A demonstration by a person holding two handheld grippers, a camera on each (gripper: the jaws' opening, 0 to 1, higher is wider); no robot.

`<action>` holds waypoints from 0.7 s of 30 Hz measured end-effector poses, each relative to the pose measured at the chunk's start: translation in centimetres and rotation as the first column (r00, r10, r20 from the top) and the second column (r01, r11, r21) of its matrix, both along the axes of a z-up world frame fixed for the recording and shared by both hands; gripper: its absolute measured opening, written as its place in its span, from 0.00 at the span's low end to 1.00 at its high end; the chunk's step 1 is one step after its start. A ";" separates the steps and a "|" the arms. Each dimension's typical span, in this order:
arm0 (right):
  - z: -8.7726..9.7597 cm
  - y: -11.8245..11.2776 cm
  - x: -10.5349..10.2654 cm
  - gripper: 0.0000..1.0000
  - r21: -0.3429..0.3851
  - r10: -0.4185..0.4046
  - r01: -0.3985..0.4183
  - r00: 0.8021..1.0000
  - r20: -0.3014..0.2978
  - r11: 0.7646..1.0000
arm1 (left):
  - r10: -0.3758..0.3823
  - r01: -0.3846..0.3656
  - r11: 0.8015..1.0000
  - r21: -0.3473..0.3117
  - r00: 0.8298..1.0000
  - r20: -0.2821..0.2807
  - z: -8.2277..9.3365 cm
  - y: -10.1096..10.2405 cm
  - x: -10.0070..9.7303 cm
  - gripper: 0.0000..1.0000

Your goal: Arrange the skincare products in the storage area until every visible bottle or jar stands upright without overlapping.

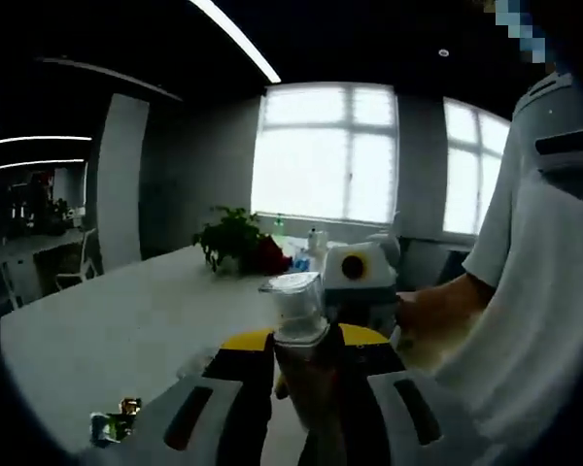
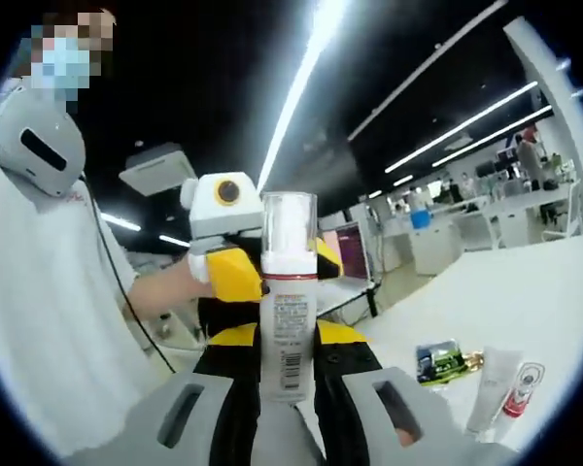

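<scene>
A white pump bottle [image 2: 288, 325] with a clear cap and a barcode label stands upright between my right gripper's [image 2: 288, 374] jaws, which are shut on its lower body. The left gripper [image 2: 231, 277] meets the same bottle from behind, at neck height. In the left gripper view the bottle [image 1: 297, 309] looks dark against the window, and my left gripper [image 1: 306, 374] is closed around it. The right gripper [image 1: 358, 272] faces it just beyond the cap. A green sachet [image 2: 439, 361] and two tubes [image 2: 500, 386] lie on the white table [image 2: 534, 291].
The person holding the grippers stands close, a white sleeve [image 1: 534, 291] to the right. A potted plant [image 1: 233, 238] and small bottles sit at the table's far end by the window. Small packets [image 1: 115, 425] lie near the table [image 1: 107, 330] edge. Desks and chairs stand beyond.
</scene>
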State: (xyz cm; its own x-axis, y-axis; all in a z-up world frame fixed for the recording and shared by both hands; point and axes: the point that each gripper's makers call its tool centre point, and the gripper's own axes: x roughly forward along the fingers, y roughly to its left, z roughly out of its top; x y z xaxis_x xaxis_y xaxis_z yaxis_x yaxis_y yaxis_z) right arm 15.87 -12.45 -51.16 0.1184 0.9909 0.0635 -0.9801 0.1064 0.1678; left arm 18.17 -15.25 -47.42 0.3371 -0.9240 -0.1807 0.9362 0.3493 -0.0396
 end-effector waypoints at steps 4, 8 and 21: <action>0.1 0.1 -0.6 0.19 -0.014 0.032 -0.032 0.998 0.049 0.999 | -0.052 0.052 0.998 0.028 0.998 0.017 0.0 -0.3 -1.0 0.24; -0.3 0.2 -1.0 0.19 -0.046 0.059 -0.055 0.995 0.083 0.997 | -0.080 0.077 0.994 0.073 0.996 0.040 -0.5 -0.3 -1.6 0.24; -3.9 0.9 -0.6 0.20 -0.299 0.063 -0.004 0.980 0.187 0.954 | -0.106 0.067 0.949 0.308 0.988 0.114 -3.7 -0.7 -2.3 0.22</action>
State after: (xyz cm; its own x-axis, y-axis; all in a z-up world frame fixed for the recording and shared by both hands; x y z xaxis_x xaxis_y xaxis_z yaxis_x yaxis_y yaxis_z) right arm 15.23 -11.56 -55.10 0.0996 0.9716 -0.2145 -0.9943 0.0891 -0.0578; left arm 15.89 -15.95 -51.15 0.2970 -0.8592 -0.4167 0.9535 0.2437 0.1771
